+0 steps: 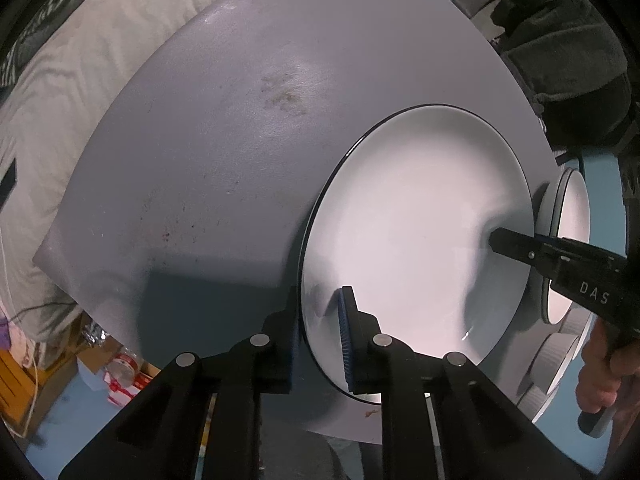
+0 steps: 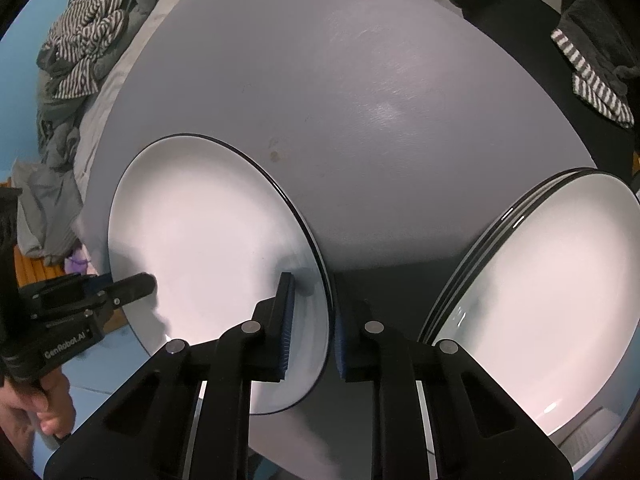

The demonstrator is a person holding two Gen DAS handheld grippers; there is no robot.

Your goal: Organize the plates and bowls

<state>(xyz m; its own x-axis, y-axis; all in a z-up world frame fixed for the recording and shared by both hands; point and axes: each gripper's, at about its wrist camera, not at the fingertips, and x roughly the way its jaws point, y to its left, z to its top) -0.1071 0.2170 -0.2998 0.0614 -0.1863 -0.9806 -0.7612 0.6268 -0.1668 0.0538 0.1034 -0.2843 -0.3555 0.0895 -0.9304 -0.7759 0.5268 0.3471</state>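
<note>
Through the left wrist camera we see our left claw [image 1: 318, 334] straddling the near rim of a white plate [image 1: 416, 216] with a thin dark edge, one blue pad above the plate and the other below the rim, so it grips the plate. The plate sits over the right part of the grey bench [image 1: 224, 160], by its edge. From the right, the right claw [image 1: 500, 242] reaches in over the opposite rim, its black tip lying on the plate's inner surface. Beyond that rim we make out a stack of plates [image 1: 572, 216] and ribbed white bowls [image 1: 560, 352] below it. A pale quilt [image 1: 80, 80] lies beyond the bench on the left.

Through the right wrist camera, our right claw [image 2: 312, 326] has its fingers on either side of the same plate's [image 2: 208, 240] right rim, one pad over the white surface, the other outside the dark edge; we judge it clamped on the plate. The left claw [image 2: 138, 284] holds the far left rim. To the right, apart from the held plate, the stack of plates [image 2: 560, 280] rests on the bench [image 2: 360, 80]. Striped clothing [image 2: 84, 36] is heaped beyond the bench on the left
</note>
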